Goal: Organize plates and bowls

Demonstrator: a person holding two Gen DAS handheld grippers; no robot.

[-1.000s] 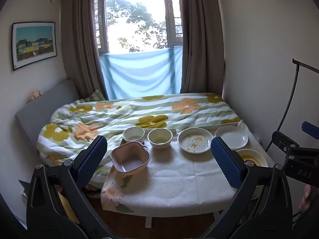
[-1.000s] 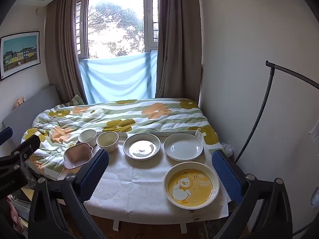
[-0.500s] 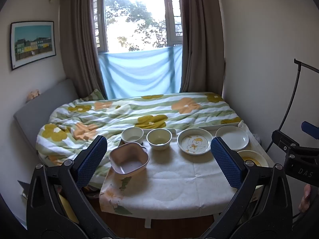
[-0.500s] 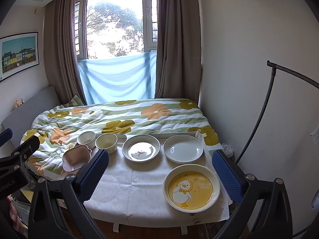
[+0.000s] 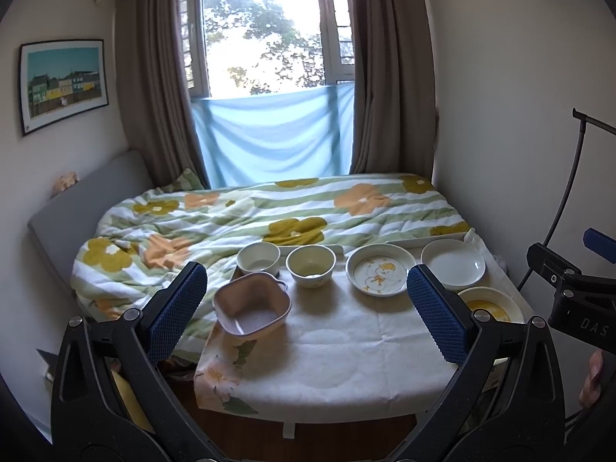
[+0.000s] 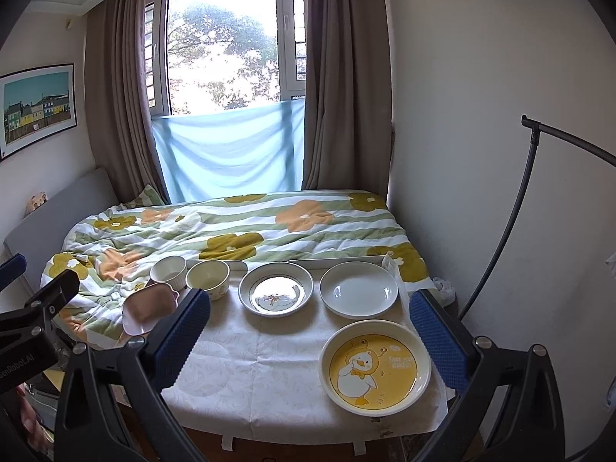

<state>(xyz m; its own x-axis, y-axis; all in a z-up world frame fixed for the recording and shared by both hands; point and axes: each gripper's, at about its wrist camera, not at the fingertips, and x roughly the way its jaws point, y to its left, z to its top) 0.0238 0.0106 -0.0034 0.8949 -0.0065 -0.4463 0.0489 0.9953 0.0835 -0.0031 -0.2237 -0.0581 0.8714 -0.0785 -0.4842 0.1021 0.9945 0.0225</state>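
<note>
On my desk [image 6: 269,377], under a pale cloth, the dishes sit in a loose row along the far edge, next to the bed [image 6: 238,227]. From my left: a pink square bowl [image 5: 251,304] at the desk's left edge, a white ribbed bowl [image 5: 258,258] just behind it, and a cream bowl [image 5: 311,265] just beside that one. Further right come a shallow duck-print plate [image 5: 380,269] and then a plain white plate [image 5: 452,261]. A yellow duck plate [image 6: 375,365] lies alone at the near right corner, in front of the white plate.

My left hand-held gripper [image 5: 306,312] hangs short of the desk with its jaws spread wide and nothing between them. In its view the pink bowl lies just inside the left blue pad [image 5: 175,315], and the duck-print plate just inside the right one.

My right hand-held gripper [image 6: 308,335] is also gaping and holds nothing. In its view the yellow duck plate lies low between the pads, close to the right pad [image 6: 439,342], while the pink bowl sits outside the left one. Both grippers are well clear of every dish.

Behind the bed I see a window [image 6: 223,38] with brown curtains and a blue cloth across its lower part.
</note>
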